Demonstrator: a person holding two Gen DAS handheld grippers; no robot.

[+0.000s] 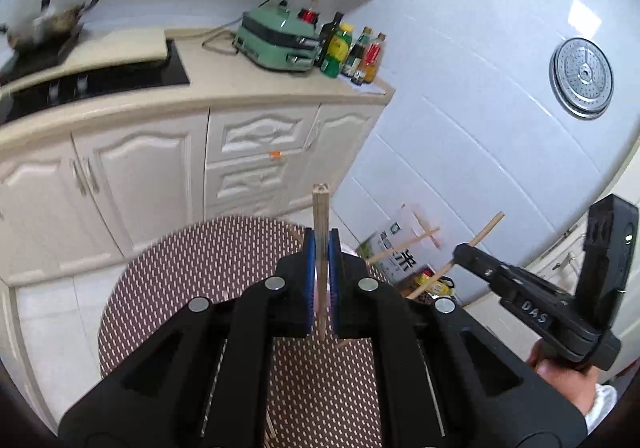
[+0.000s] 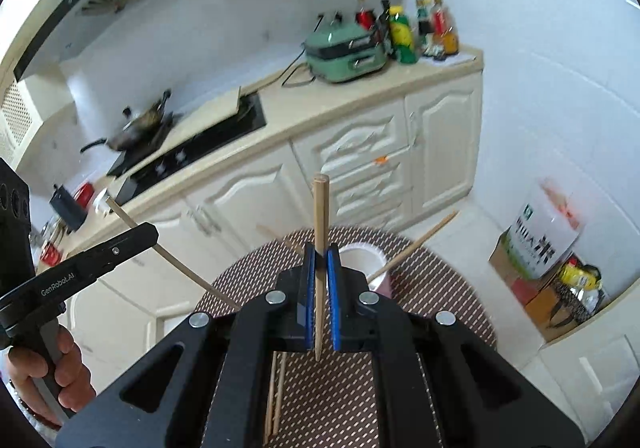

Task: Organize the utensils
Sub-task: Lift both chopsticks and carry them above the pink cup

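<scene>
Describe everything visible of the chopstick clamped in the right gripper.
The chopstick is a plain, pale wooden-looking stick, thicker at its blunt upper end and narrowing to a point below. It stands nearly upright in the right wrist view, held at about its middle between the blue pads of the right gripper, which is shut on it. Both ends stick out free. It hangs above the round patterned mat, and touches nothing but the pads.

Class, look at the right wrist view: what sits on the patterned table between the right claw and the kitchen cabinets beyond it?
A white cup stands there, just past the right claw, with a chopstick leaning out of it. The right wrist view shows this.
</scene>
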